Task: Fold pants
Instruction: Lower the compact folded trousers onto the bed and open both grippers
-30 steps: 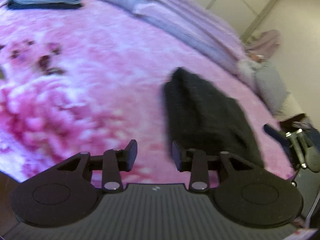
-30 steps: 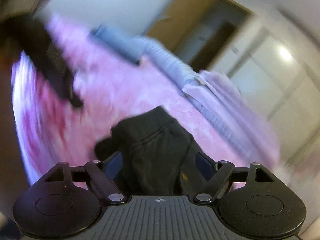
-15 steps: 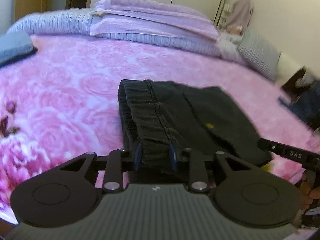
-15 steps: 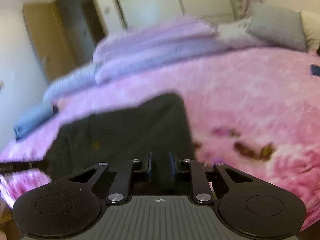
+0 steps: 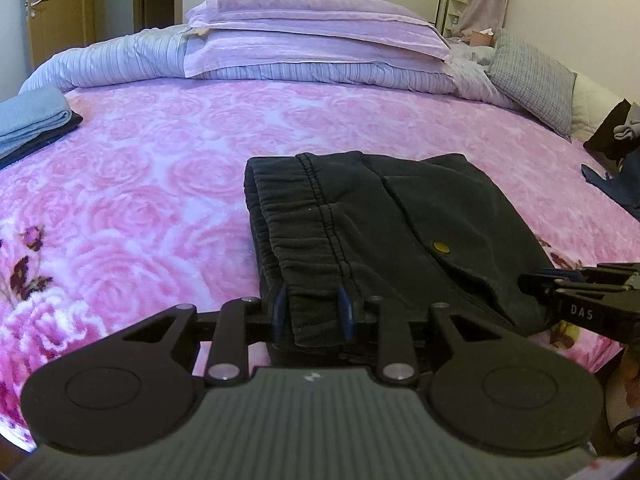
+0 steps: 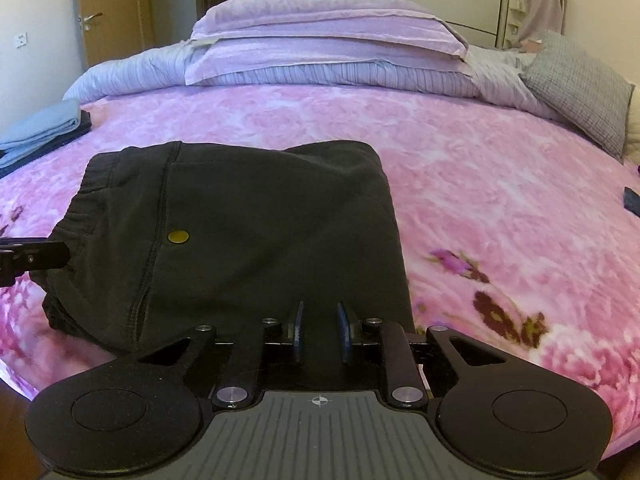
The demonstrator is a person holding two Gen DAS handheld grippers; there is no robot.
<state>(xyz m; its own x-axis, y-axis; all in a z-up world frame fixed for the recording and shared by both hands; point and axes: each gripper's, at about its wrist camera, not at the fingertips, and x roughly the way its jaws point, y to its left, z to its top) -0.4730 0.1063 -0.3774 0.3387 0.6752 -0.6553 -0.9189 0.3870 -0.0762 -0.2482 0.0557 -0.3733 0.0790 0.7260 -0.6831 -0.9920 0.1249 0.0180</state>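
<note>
The black pants (image 5: 384, 216) are lying folded on the pink floral bedspread (image 5: 152, 168) near its front edge; the left wrist view is showing the elastic waistband end, while the right wrist view is showing the opposite, plain folded edge (image 6: 384, 208). The left gripper (image 5: 313, 312) is clenching the waistband between narrowly spaced pads. The right gripper (image 6: 319, 330) is standing nearly closed, gripping the pants' near edge.

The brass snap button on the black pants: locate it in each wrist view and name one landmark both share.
Left wrist: the snap button sits right of centre on the pants.
Right wrist: the same button lies left of centre.
Shared landmark: the stacked lilac pillows.
</note>
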